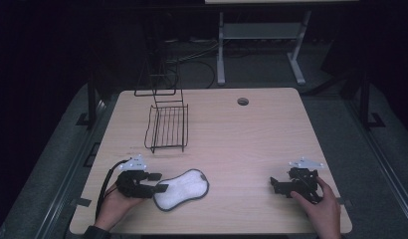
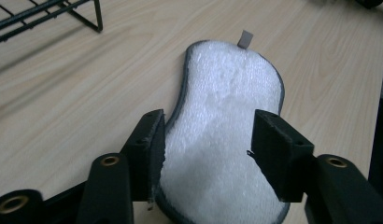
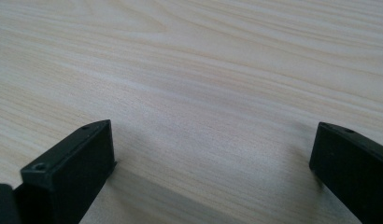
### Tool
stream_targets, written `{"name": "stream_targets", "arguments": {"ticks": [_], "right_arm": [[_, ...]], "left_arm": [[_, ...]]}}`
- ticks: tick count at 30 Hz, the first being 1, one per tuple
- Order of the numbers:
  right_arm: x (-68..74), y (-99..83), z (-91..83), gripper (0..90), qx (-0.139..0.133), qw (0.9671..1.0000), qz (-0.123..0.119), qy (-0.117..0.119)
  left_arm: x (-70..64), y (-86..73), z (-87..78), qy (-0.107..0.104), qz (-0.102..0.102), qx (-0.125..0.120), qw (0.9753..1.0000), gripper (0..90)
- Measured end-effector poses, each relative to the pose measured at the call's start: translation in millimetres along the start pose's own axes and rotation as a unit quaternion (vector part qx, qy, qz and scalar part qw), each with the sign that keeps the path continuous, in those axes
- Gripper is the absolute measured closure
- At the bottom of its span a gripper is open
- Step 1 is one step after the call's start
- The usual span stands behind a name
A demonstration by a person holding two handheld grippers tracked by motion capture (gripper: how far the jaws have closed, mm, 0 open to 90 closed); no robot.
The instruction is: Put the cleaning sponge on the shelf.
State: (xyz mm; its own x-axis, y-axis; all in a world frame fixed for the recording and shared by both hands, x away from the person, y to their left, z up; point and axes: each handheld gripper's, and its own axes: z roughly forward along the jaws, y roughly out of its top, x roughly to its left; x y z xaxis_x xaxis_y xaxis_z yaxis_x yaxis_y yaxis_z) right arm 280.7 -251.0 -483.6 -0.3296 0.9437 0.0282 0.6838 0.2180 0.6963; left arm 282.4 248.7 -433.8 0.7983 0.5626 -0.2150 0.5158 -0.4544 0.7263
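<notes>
The white scrubbing pad (image 1: 182,188), peanut-shaped with a dark grey edge, lies flat on the worktop (image 1: 242,144) near its front edge, left of centre. In the left gripper view the pad (image 2: 222,130) stretches away from the camera, a small grey tab (image 2: 245,38) at its far end. The left gripper (image 1: 157,182) is right at the pad's near end, jaws spread wide. In its own view the left gripper (image 2: 206,149) straddles the pad: the left-hand jaw sits at the pad's grey edge, the other stands over the fluffy face, and nothing is pinched between them. A hand (image 1: 115,201) grips it from below. Beyond the pad, a black wire rack (image 1: 167,127) stands on the worktop, well apart from it. Over on the right, the right gripper (image 1: 274,185) rests low by the front edge, held by the other hand (image 1: 321,206). Its own view shows the right gripper (image 3: 213,154) gaping wide over bare wood grain, holding nothing.
</notes>
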Motion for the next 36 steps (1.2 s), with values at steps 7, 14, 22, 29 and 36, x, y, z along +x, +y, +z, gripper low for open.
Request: {"name": "stream_targets", "arguments": {"ticks": [7,14,22,29,36], "right_arm": [[0.0,0.0,0.0,0.0,0.0,1.0,0.0,0.0],[0.0,0.0,0.0,0.0,0.0,1.0,0.0,0.0],[0.0,0.0,0.0,0.0,0.0,1.0,0.0,0.0],[0.0,0.0,0.0,0.0,0.0,1.0,0.0,0.0],[0.0,0.0,0.0,0.0,0.0,1.0,0.0,0.0]], "left_arm": [[-0.4,8.9,11.2,-0.011,0.011,0.002,0.9999,28.3],[-2.0,16.6,25.5,-0.014,0.022,0.006,0.9996,13.0],[-4.4,24.5,40.2,-0.016,0.038,0.02,0.999,12.9],[-7.1,23.4,46.9,-0.019,0.043,0.03,0.9985,12.9],[-10.6,20.4,55.4,-0.021,0.052,0.05,0.9972,12.9]]}}
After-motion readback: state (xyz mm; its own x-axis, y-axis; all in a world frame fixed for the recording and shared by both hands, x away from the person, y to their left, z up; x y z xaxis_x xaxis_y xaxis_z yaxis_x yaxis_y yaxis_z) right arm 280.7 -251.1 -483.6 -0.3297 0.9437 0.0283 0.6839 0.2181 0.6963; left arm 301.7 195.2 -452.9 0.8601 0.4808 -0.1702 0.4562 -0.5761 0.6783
